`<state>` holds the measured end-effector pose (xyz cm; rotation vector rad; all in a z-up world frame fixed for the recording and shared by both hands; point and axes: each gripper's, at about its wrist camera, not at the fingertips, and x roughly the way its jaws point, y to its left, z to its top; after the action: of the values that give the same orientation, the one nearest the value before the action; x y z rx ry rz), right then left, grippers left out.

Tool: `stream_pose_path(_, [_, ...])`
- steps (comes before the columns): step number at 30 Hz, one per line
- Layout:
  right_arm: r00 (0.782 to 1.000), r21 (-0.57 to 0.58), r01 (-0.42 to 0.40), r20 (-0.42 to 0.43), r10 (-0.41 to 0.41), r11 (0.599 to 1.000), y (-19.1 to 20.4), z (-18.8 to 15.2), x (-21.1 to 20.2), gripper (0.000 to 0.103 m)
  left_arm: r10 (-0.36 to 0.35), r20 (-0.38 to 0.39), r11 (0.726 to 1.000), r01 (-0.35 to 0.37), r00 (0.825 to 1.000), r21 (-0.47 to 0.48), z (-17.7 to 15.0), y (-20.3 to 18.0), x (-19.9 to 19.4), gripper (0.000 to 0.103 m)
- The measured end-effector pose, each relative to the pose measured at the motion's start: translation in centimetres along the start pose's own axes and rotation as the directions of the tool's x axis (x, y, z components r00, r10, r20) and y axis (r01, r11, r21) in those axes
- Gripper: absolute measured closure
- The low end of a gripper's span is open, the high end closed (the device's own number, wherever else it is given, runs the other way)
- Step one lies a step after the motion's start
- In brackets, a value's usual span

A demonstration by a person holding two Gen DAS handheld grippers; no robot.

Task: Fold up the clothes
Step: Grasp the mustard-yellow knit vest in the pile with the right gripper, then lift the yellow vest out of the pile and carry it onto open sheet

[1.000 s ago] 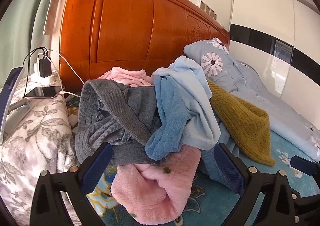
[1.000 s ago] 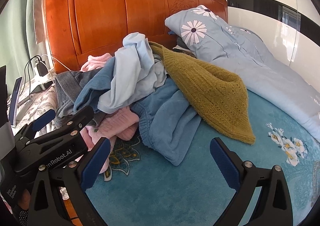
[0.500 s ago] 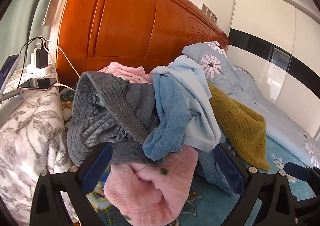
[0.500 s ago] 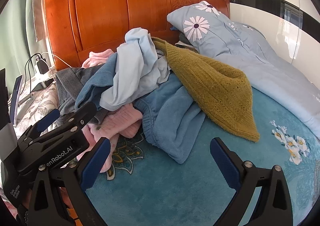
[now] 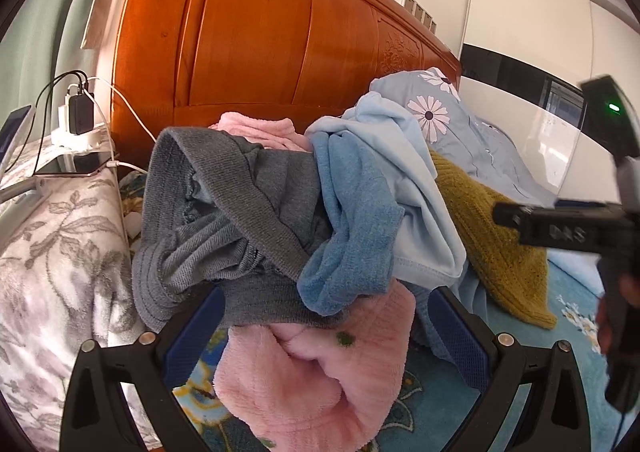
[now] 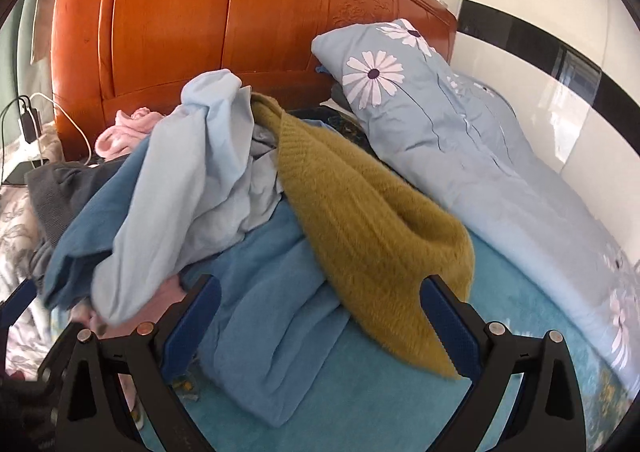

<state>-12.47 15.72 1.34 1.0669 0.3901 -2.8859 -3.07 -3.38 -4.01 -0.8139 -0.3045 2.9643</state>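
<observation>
A heap of clothes lies on the teal bed cover by the headboard. In the left wrist view a pink fleece garment [image 5: 316,376] sits between the wide-apart fingers of my open left gripper [image 5: 326,336], with a grey knit [image 5: 228,212] and a blue towelling piece [image 5: 352,228] just beyond. The right wrist view shows a mustard knit sweater [image 6: 368,220], a pale blue shirt [image 6: 200,156] and a blue garment [image 6: 276,316] lying between the fingers of my open right gripper [image 6: 320,324]. Neither gripper holds anything. The right tool's body [image 5: 580,232] shows at the left view's right edge.
An orange wooden headboard [image 6: 224,20] stands behind the pile. A daisy-print pillow [image 6: 384,68] and pale blue quilt [image 6: 520,204] lie to the right. At the left is a floral blanket [image 5: 52,252], with a phone [image 5: 76,164], charger and cables [image 5: 80,112] behind it.
Both grippers have moved forward, closer to the pile. The right gripper has swung in nearer the mustard sweater, and its body now shows at the right of the left view.
</observation>
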Motion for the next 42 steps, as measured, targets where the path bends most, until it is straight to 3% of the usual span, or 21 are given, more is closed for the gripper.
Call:
stream_pose_path(8, [0.994,-0.039,0.035,-0.103,-0.038,0.999,0.8,4.6,10.9,0.006,-0.021,0.008,0.999,0.021,1.0,-0.042,0.2,0.6,-0.1,0.0])
stream_pose_path(10, [0.987,-0.032,0.061,-0.146,-0.065,0.998,0.4,4.5,12.6,0.027,-0.022,0.01,0.998,0.023,1.0,-0.05,0.2,0.7,-0.1,0.0])
stream_pose_path(12, [0.979,-0.015,0.108,-0.17,-0.109,0.994,-0.9,4.5,13.2,0.077,-0.022,0.011,0.998,0.023,1.0,-0.059,0.3,0.9,-0.1,0.0])
stream_pose_path(14, [0.982,0.072,0.12,-0.157,-0.107,0.99,-3.1,4.9,12.6,0.085,-0.024,0.011,0.997,0.025,1.0,-0.066,0.3,1.1,-0.1,0.0])
stream_pose_path(18, [0.962,0.103,0.265,-0.1,-0.256,0.959,-6.6,6.5,10.0,0.087,-0.026,0.01,0.997,0.026,1.0,-0.068,0.4,1.2,-0.1,0.0])
stream_pose_path(21, [0.925,0.071,0.378,-0.056,-0.375,0.923,-8.9,7.4,7.7,0.087,-0.022,0.012,0.998,0.023,1.0,-0.059,0.4,0.9,-0.2,0.0])
stream_pose_path(26, [0.867,0.115,0.494,0.008,-0.498,0.862,-14.4,7.5,2.0,0.087,-0.038,0.032,0.998,0.039,0.999,-0.045,0.7,0.2,-1.0,0.0])
stream_pose_path(30, [0.846,0.16,0.52,0.037,-0.531,0.839,-17.9,5.3,-4.3,0.087,-0.094,0.065,0.995,0.095,0.994,-0.013,1.1,-1.4,-2.3,0.0])
stream_pose_path(34, [0.796,0.167,0.585,0.073,-0.601,0.794,-19.8,1.9,-11.6,0.087,-0.16,0.078,0.986,0.155,0.984,0.065,1.1,-4.1,-3.7,0.0])
stream_pose_path(37, [0.795,0.176,0.586,0.064,-0.604,0.791,-21.0,-1.1,-17.0,0.087,-0.229,0.07,0.969,0.221,0.971,0.111,1.1,-6.2,-4.5,0.0])
stream_pose_path(42, [0.793,0.164,0.597,0.025,-0.608,0.785,-22.0,-7.3,-24.4,0.087,-0.33,-0.008,0.928,0.326,0.944,0.183,0.0,-10.6,-6.4,0.0])
